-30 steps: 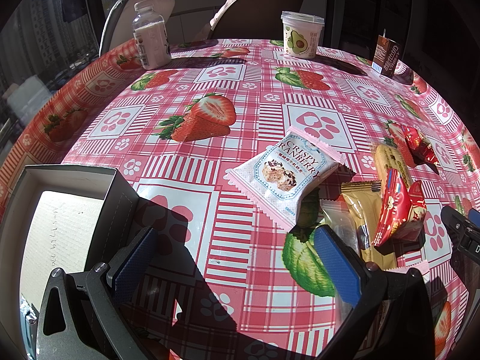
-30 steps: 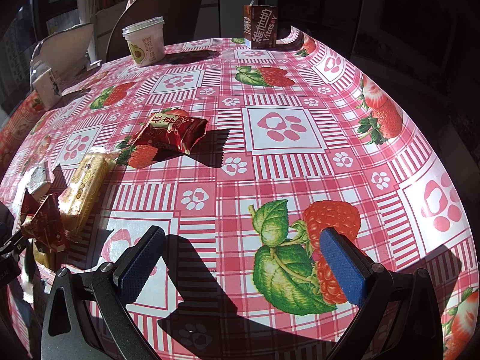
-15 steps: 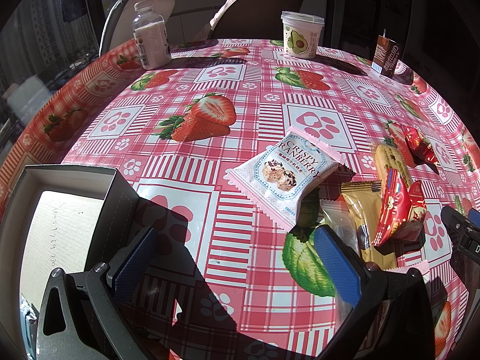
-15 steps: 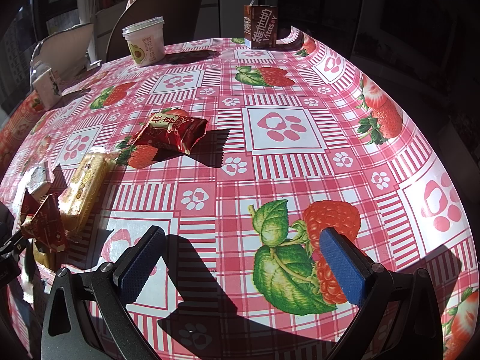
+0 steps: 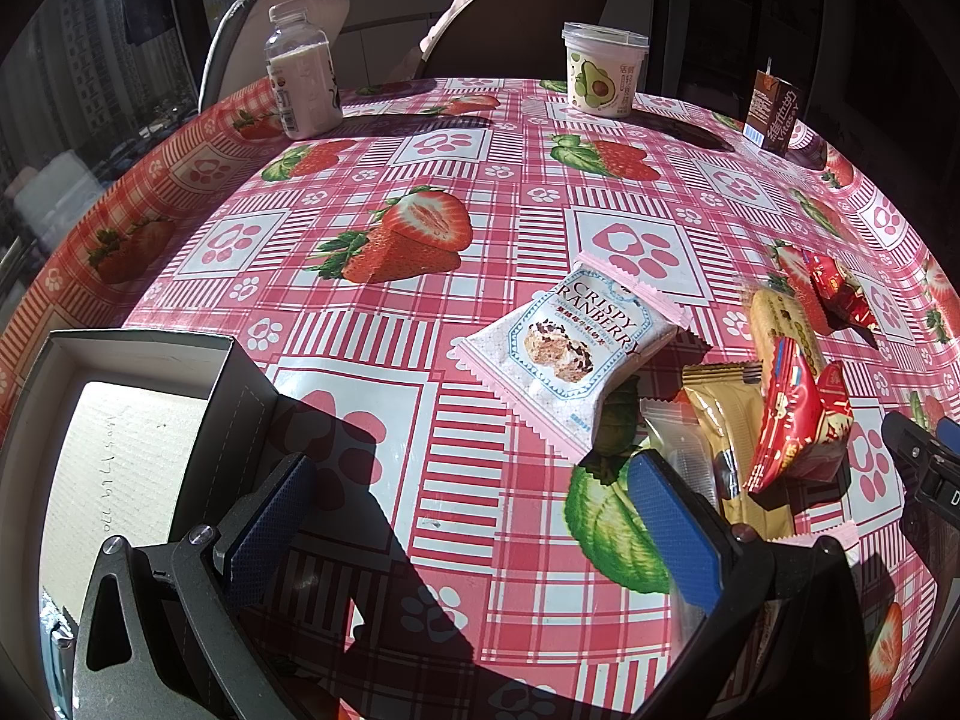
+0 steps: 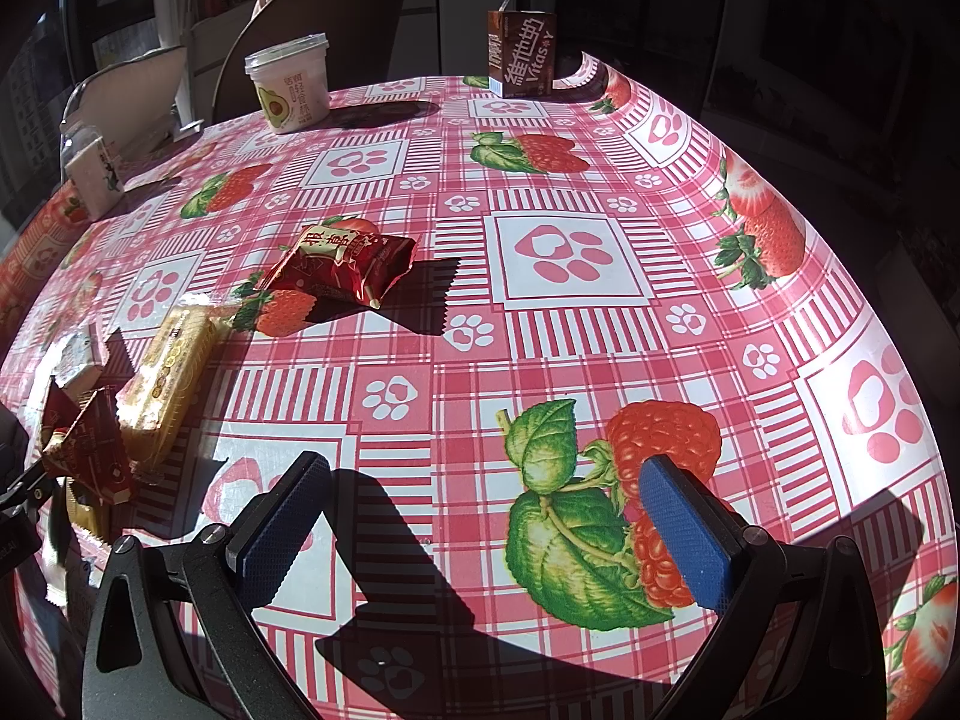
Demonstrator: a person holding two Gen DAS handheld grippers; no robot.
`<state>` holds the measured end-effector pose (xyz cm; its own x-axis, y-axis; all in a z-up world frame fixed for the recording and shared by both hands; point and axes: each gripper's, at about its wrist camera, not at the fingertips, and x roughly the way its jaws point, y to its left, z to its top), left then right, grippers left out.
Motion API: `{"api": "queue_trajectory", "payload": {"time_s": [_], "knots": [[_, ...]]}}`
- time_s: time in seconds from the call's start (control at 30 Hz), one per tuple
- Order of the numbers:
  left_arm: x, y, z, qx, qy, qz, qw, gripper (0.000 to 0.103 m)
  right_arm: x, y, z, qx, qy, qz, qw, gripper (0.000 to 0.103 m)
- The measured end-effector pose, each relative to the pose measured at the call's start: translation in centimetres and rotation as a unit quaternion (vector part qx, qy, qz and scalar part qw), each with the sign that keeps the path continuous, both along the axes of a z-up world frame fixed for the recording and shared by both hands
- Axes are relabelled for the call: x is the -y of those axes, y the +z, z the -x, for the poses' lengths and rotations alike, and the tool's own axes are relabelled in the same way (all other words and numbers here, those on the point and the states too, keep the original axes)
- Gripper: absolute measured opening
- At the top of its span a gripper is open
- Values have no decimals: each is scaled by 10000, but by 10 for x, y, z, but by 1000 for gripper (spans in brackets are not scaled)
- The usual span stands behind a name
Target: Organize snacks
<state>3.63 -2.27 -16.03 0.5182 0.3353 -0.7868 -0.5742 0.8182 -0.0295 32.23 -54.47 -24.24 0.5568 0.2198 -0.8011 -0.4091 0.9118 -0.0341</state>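
Since the dark open cardboard box holds nothing, we judge sorting unstarted: left gripper and right gripper gape empty, foil-wrapped snack packets scattered on the strawberry-print tablecloth.

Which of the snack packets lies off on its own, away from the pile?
The dark red foil packet with gold lettering. It lies alone, farther out on the red checked tablecloth, while the long yellow biscuit packet and the rest cluster together.

I see a round desk under a pink strawberry-print cloth. On it: open grey box, cranberry packet, snack pile, red packet, bottle, avocado cup, brown drink carton.
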Motion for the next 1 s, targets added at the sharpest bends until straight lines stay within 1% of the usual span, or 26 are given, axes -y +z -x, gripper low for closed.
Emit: {"api": "queue_trajectory", "payload": {"time_s": [1.0], "knots": [[-1,4,2,7,4,5,10000,103,0,0,0,0,0,1,10000,103]]}}
